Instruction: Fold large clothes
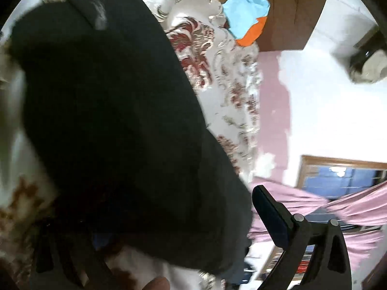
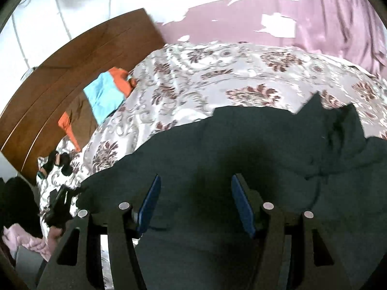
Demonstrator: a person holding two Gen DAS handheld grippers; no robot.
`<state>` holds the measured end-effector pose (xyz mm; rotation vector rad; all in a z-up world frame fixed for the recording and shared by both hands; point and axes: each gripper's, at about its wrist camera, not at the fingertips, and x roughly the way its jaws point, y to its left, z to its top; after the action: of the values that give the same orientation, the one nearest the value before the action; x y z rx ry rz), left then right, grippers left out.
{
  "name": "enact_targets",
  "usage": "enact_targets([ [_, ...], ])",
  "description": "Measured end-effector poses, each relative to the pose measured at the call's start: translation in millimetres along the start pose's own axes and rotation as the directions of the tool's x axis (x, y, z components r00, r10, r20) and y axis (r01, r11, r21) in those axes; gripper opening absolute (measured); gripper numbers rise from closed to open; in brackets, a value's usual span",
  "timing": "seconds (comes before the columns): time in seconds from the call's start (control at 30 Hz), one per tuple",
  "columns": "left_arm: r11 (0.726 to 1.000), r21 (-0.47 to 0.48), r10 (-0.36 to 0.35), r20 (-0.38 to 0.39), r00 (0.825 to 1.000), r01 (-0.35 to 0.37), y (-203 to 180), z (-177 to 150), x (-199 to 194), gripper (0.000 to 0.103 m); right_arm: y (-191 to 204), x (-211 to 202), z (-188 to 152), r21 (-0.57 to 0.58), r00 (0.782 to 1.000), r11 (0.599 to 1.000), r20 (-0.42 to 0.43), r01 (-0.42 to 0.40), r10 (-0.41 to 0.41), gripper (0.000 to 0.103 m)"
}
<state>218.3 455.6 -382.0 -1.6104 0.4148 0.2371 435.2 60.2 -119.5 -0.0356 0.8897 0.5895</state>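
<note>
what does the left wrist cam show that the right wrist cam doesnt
Only the left wrist view shows a wood-framed window and the person's fingertip at the bottom edge; one finger of the left gripper shows, the other hidden by cloth. Only the right wrist view shows the right gripper open above the spread garment, plus small dark items near the headboard. Both share the dark garment, floral bedspread, blue and orange cloth, wooden headboard and pink curtain.

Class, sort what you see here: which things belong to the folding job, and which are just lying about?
Job: large dark green fabric garment; left gripper; right gripper.

Lying about: blue and orange folded cloth; small black objects near the headboard; crumpled pink cloth.
</note>
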Motion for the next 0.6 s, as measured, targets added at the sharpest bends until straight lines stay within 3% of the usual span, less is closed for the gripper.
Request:
enact_targets([
  [0.17,1.0,0.03,0.003,0.003,1.0,-0.003,-6,-2,10,0.101,8,19,1,-0.017,0.999,1.0,-0.034,-0.007,0.006,0.056],
  [0.23,0.995,0.093,0.041,0.009,0.999,-0.041,-14,-3,13,0.083,9,26,0,-0.014,0.999,1.0,-0.04,-0.005,0.005,0.056],
  [0.3,0.989,0.135,0.062,-0.003,0.998,-0.061,-20,-5,18,0.037,12,33,-2,-0.019,0.999,1.0,-0.047,-0.002,0.002,0.056],
  [0.37,0.99,0.13,0.047,0.002,0.999,-0.047,-17,-3,16,0.019,14,39,-4,-0.044,0.999,0.999,-0.05,0.01,-0.012,0.056],
  [0.4,0.992,0.122,0.036,0.003,0.999,-0.036,-17,-2,13,0.013,16,41,-4,-0.057,0.999,0.998,-0.049,0.013,-0.016,0.056],
  [0.53,0.981,0.194,-0.002,0.053,0.999,-0.009,-37,-2,-5,0.007,24,58,-2,-0.148,0.995,0.988,-0.075,0.049,-0.06,0.054],
  [0.6,0.966,0.258,-0.014,0.082,0.997,-0.008,-54,-6,-15,0.006,29,66,1,-0.181,0.994,0.983,-0.09,0.038,-0.055,0.043],
])
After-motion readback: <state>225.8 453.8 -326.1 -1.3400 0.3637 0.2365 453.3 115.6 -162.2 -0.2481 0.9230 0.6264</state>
